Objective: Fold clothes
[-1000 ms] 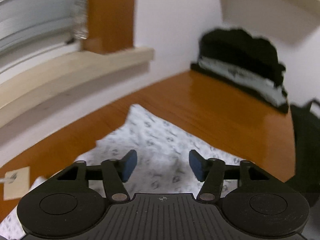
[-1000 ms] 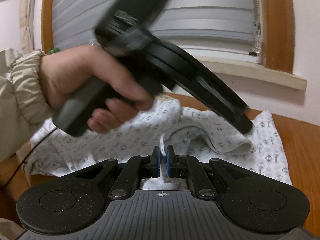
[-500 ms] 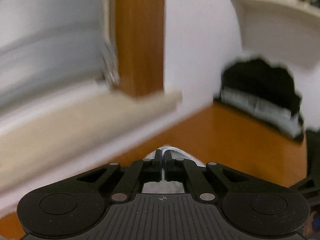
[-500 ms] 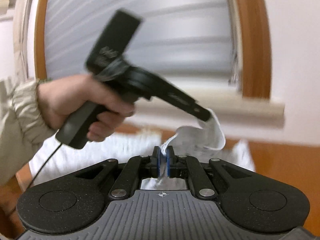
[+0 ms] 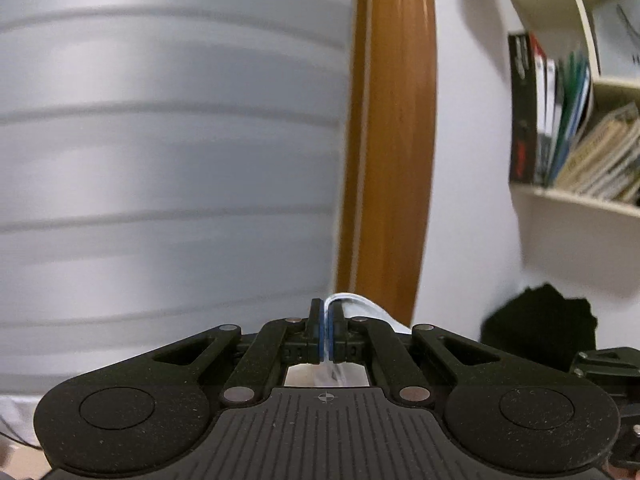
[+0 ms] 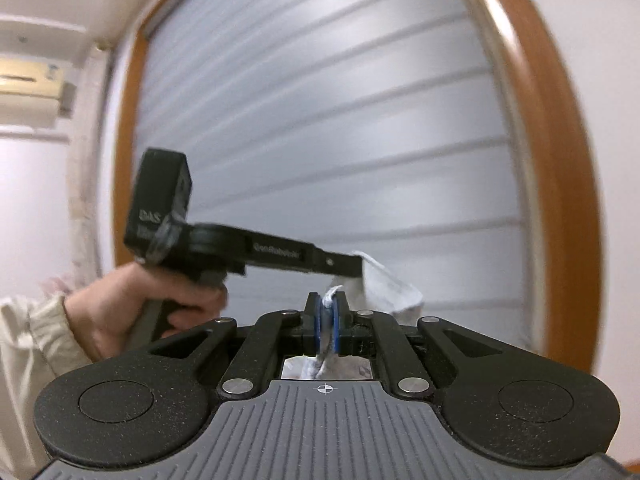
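Observation:
A white patterned garment is held up in the air by both grippers. In the left wrist view my left gripper point(image 5: 327, 334) is shut on a folded white edge of the garment point(image 5: 360, 306). In the right wrist view my right gripper point(image 6: 327, 328) is shut on a bunched bit of the same cloth point(image 6: 329, 300). That view also catches the left gripper point(image 6: 352, 264) from the side, held by a hand point(image 6: 132, 304), with a flap of the garment point(image 6: 390, 286) hanging from its tip. Most of the garment is hidden below the grippers.
Both cameras face a window with grey blinds point(image 6: 340, 140) in an orange wooden frame point(image 5: 392, 140). A shelf with books point(image 5: 576, 128) is on the right wall, a dark pile point(image 5: 536, 328) below it. An air conditioner point(image 6: 28, 88) hangs at upper left.
The left gripper shut on the garment's edge, and both grippers rose from the table with the cloth. The views swung up from the tabletop to the window.

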A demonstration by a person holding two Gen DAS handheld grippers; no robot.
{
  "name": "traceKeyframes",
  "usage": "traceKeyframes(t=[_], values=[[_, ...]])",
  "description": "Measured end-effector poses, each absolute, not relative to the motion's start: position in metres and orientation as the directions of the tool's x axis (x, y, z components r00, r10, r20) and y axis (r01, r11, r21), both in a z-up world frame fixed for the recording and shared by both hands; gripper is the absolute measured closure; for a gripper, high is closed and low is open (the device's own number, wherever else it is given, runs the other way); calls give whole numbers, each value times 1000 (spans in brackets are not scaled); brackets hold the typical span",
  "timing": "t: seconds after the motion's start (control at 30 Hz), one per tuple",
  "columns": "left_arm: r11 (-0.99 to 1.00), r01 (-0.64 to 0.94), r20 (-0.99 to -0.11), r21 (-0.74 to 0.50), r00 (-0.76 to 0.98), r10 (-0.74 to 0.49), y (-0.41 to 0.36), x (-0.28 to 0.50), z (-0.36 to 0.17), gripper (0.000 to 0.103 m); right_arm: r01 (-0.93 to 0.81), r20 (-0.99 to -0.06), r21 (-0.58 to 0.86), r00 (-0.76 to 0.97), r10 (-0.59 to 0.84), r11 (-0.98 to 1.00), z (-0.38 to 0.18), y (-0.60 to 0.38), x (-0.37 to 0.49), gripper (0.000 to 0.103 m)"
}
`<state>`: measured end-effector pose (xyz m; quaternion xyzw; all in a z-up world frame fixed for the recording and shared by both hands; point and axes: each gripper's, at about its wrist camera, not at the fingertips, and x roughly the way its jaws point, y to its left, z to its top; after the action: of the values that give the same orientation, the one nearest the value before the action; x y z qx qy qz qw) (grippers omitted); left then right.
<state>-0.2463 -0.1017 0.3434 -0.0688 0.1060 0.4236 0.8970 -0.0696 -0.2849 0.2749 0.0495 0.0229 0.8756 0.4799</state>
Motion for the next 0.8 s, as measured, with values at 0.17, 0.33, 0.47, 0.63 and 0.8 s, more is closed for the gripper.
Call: traceKeyframes(t=[0.17,0.33,0.47,0.63,0.8], values=[[583,-809,-198,-83,586,786,-111,-301,364,101,-777,93,40,-623,777,-628,296,-281,-128,96],[521,-846,-193,-116,533,824,-117,-359,354,101,-726,82,16,-684,725,-688,293,-274,-175,96],[478,-866,-199,-144,499,844,-121,-403,338,101,-695,59,6,-718,694,-719,292,-276,-189,96],[426,-881,-227,-206,466,855,-122,-459,300,101,-664,0,-8,-748,664,-748,278,-275,-211,96],[361,-892,-295,-273,435,851,-114,-510,242,101,-625,-104,7,-777,621,-781,236,-265,-262,96]])
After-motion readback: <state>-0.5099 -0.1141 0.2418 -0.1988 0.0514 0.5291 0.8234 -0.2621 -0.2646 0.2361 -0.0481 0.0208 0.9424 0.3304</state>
